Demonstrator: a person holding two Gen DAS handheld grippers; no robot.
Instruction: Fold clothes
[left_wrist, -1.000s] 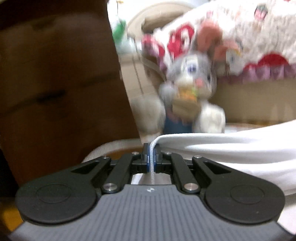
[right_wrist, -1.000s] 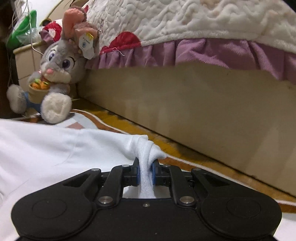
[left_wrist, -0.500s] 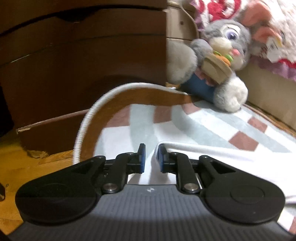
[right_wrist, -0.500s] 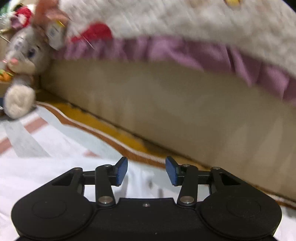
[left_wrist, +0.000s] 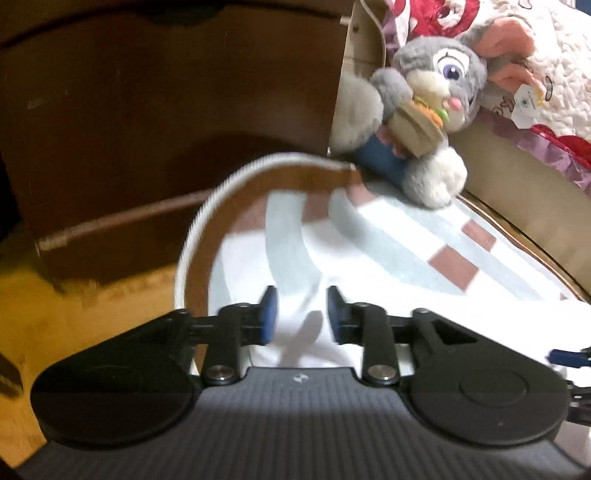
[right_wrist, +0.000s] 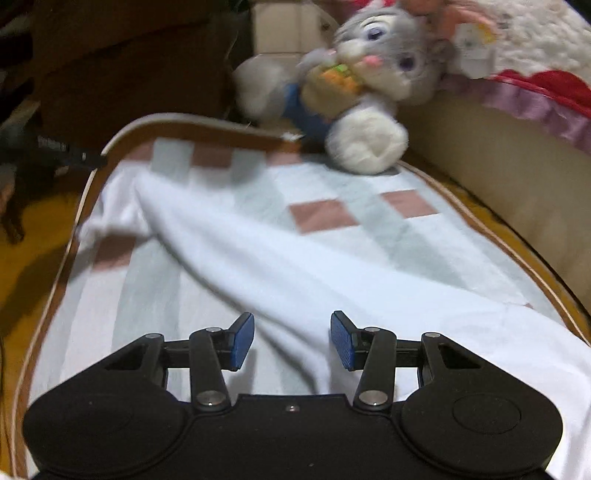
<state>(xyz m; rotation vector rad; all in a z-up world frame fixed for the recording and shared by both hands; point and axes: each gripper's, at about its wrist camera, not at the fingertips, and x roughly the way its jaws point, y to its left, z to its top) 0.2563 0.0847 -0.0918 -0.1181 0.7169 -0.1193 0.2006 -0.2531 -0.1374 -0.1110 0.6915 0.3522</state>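
Note:
A white garment (right_wrist: 295, 266) lies loosely spread, with a long fold running across a checked rug (right_wrist: 325, 218). My right gripper (right_wrist: 292, 339) hovers over its near part, blue pads well apart and nothing pinched between them. In the left wrist view the garment (left_wrist: 480, 325) reaches under my left gripper (left_wrist: 301, 317). Its jaws are opening, and the white cloth below shows in the gap without being pressed. A blue fingertip (left_wrist: 569, 357) shows at that view's right edge.
A grey plush rabbit (right_wrist: 369, 85) sits at the rug's far end against the bed frame (right_wrist: 498, 155), under a quilted cover with a purple frill (right_wrist: 535, 107). A dark wooden cabinet (left_wrist: 166, 129) stands at the left. Yellow wood floor (left_wrist: 92, 314) borders the rug (left_wrist: 388, 240).
Both grippers were shut on bunched white cloth and have let it go, jaws now apart. The garment has dropped onto the rug, and both views have swung towards the rug and rabbit.

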